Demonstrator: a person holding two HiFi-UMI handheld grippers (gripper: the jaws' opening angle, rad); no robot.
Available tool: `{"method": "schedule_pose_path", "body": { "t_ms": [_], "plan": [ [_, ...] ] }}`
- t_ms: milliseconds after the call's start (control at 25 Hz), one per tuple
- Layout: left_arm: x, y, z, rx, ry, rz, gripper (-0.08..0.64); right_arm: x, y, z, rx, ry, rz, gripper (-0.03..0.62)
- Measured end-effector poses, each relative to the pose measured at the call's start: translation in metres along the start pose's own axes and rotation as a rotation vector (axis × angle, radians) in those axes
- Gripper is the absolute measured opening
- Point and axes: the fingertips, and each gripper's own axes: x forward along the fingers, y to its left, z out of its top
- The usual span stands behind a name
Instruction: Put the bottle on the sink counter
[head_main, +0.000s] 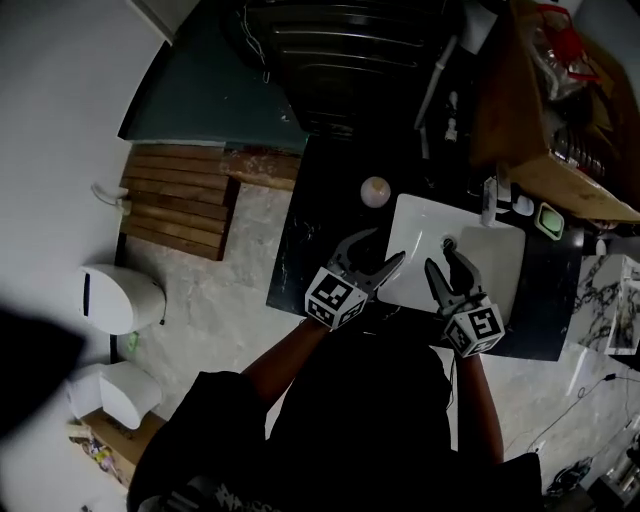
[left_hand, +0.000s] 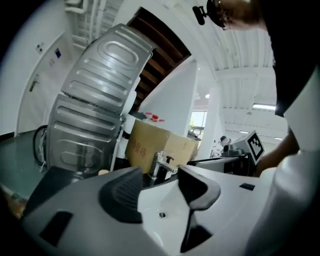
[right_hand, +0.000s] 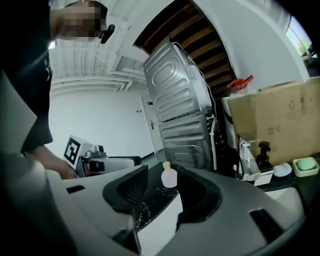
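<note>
A small pale bottle (head_main: 375, 191) with a tan cap stands upright on the black sink counter (head_main: 320, 230), left of the white basin (head_main: 480, 260). The right gripper view shows the bottle (right_hand: 169, 176) some way beyond the jaws, on the dark counter (right_hand: 155, 197). My left gripper (head_main: 385, 248) hovers over the basin's left rim, open and empty; its own view looks into the basin (left_hand: 165, 220) between its jaws (left_hand: 160, 180). My right gripper (head_main: 445, 262) is over the basin, open, holding nothing (right_hand: 161, 192).
A faucet (head_main: 488, 200) and a green soap dish (head_main: 548, 218) sit at the basin's far side. A cardboard box (head_main: 530, 90) stands behind them, next to a silver appliance (right_hand: 185, 110). A toilet (head_main: 120, 300) and a wooden mat (head_main: 180, 200) lie to the left.
</note>
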Motion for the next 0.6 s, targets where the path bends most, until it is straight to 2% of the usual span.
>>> {"method": "schedule_pose_path", "body": {
  "t_ms": [40,80,120,200,360,440,480,560,600],
  "plan": [
    [-0.003,-0.011,0.007,0.027,-0.019,-0.037,0.157,-0.011,0.004,0.003,-0.001,0.004,-0.022,0.175],
    [-0.005,-0.022,0.013,0.066,-0.026,-0.063,0.074,-0.021,0.009,0.007,-0.004,0.01,-0.045,0.175],
    [-0.007,-0.031,0.018,0.113,-0.022,-0.078,0.046,-0.029,0.012,0.01,-0.007,0.01,-0.069,0.175],
    [-0.01,-0.043,0.02,0.159,-0.002,-0.087,0.019,-0.043,0.017,0.015,-0.002,-0.004,-0.113,0.175],
    [-0.018,-0.048,0.005,0.003,0.023,-0.08,0.015,-0.067,0.033,0.02,0.003,-0.05,-0.182,0.175],
    [-0.021,-0.049,0.002,-0.033,0.018,-0.075,0.015,-0.08,0.038,0.023,-0.007,-0.074,-0.229,0.174],
    [-0.024,-0.052,0.003,-0.035,0.011,-0.071,0.015,-0.087,0.041,0.024,-0.007,-0.089,-0.254,0.155],
    [-0.035,-0.062,0.006,-0.028,-0.007,-0.053,0.015,-0.103,0.05,0.024,0.009,-0.121,-0.291,0.073],
    [-0.041,-0.068,0.009,-0.024,-0.018,-0.034,0.015,-0.111,0.056,0.023,0.014,-0.126,-0.301,0.064]
  ]
}}
